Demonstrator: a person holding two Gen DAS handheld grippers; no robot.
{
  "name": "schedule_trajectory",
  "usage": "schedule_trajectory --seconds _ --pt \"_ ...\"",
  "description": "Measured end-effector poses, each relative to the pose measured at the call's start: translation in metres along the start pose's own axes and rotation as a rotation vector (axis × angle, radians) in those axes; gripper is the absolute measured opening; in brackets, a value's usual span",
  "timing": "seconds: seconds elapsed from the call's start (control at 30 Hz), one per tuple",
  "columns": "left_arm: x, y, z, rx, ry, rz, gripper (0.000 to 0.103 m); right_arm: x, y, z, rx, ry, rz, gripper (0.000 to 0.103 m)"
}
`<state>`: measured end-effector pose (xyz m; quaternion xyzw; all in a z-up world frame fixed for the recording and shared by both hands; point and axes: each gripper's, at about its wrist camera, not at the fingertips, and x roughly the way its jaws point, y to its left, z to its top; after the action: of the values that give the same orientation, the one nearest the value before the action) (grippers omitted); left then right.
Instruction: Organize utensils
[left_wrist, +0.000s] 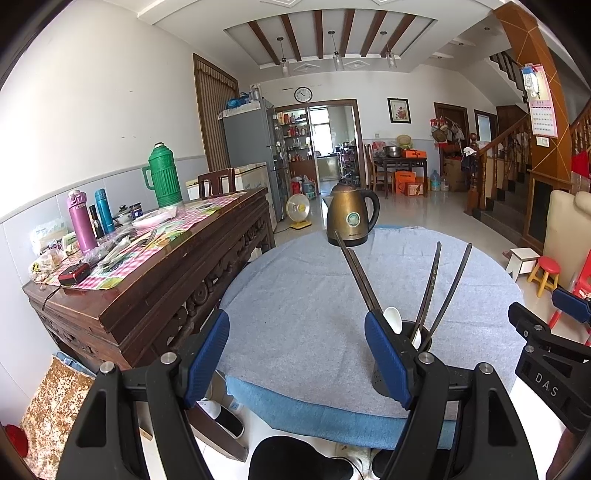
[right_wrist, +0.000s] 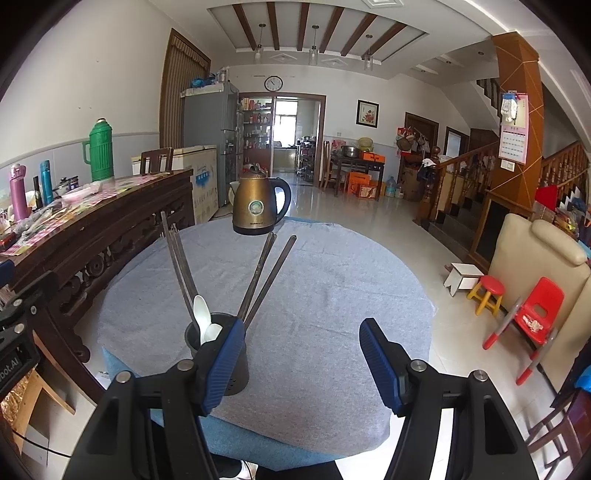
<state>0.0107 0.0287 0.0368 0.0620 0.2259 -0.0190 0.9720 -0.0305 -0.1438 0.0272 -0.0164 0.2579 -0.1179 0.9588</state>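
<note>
A dark utensil holder (right_wrist: 232, 363) stands near the front of the round table with the grey cloth (right_wrist: 314, 295). It holds several dark chopsticks (right_wrist: 266, 277) leaning outward and white spoons (right_wrist: 202, 317). In the left wrist view the holder (left_wrist: 413, 332) sits behind my right blue finger. My left gripper (left_wrist: 295, 354) is open and empty, to the left of the holder. My right gripper (right_wrist: 303, 362) is open and empty, to the right of the holder. The right gripper also shows in the left wrist view (left_wrist: 546, 332).
A bronze kettle (right_wrist: 258, 205) stands at the table's far edge. A wooden sideboard (left_wrist: 155, 280) on the left carries a green thermos (left_wrist: 164, 177), bottles and clutter. Small stools (right_wrist: 485, 295) and a red chair (right_wrist: 535, 314) stand on the floor at right.
</note>
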Motion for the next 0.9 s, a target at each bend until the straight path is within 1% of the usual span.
schedule_trajectory --seconds 0.57,0.9 --pt "0.0049 0.0044 -0.0017 -0.009 0.014 0.0 0.076 0.0075 0.0069 -0.0046 -0.01 0.029 0.02 0.069" --pt "0.0089 0.0052 -0.003 -0.009 0.018 0.001 0.076 0.0071 0.0086 -0.0057 -0.01 0.028 0.023 0.069"
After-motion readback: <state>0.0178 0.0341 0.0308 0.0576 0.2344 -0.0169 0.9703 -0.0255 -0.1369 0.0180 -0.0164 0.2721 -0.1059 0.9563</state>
